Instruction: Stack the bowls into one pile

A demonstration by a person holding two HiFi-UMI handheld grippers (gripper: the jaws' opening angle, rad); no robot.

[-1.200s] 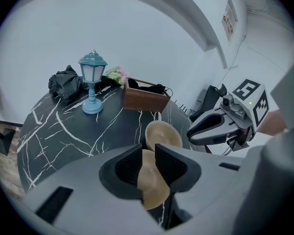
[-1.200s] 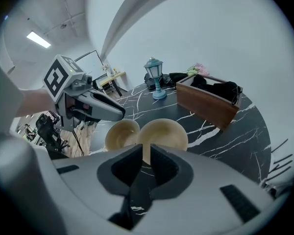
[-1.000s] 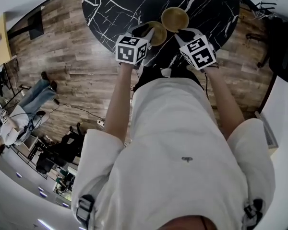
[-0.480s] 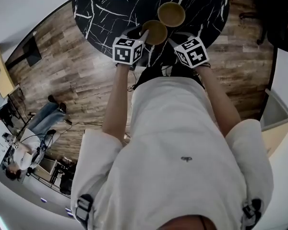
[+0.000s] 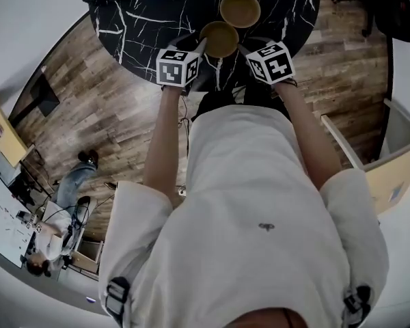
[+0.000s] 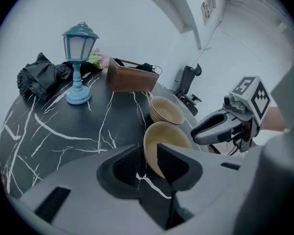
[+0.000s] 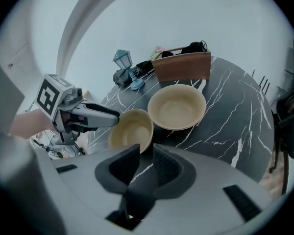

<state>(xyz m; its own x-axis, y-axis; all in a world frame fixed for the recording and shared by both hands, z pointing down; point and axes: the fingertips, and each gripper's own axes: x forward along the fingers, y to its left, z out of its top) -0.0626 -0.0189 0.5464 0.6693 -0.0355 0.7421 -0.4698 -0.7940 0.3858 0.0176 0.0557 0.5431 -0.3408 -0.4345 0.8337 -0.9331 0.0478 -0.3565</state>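
Two tan bowls stand side by side on the black marble table [image 5: 143, 19]: a near bowl [image 5: 219, 38] and a far bowl [image 5: 240, 9]. My left gripper [image 6: 151, 161] holds the near bowl [image 6: 169, 138] by its left rim, one jaw outside the wall and one inside. In the right gripper view, the left gripper [image 7: 115, 117] meets that rim. My right gripper [image 7: 146, 158] is open, with only table showing between its pads. The near bowl's [image 7: 131, 130] right rim lies just ahead of its tips. The far bowl [image 7: 176, 106] is untouched.
At the table's back stand a blue lamp [image 6: 78, 67], a brown wooden box [image 6: 131, 77] and a black cloth bundle [image 6: 39, 77]. The table's round edge is close in front of me, with wooden floor [image 5: 109, 128] below. A person sits far off [image 5: 48, 238].
Both grippers have rolled and sunk a little toward the table. The right gripper has come in from below the far bowl to the near bowl's right rim. The left stays at that bowl.
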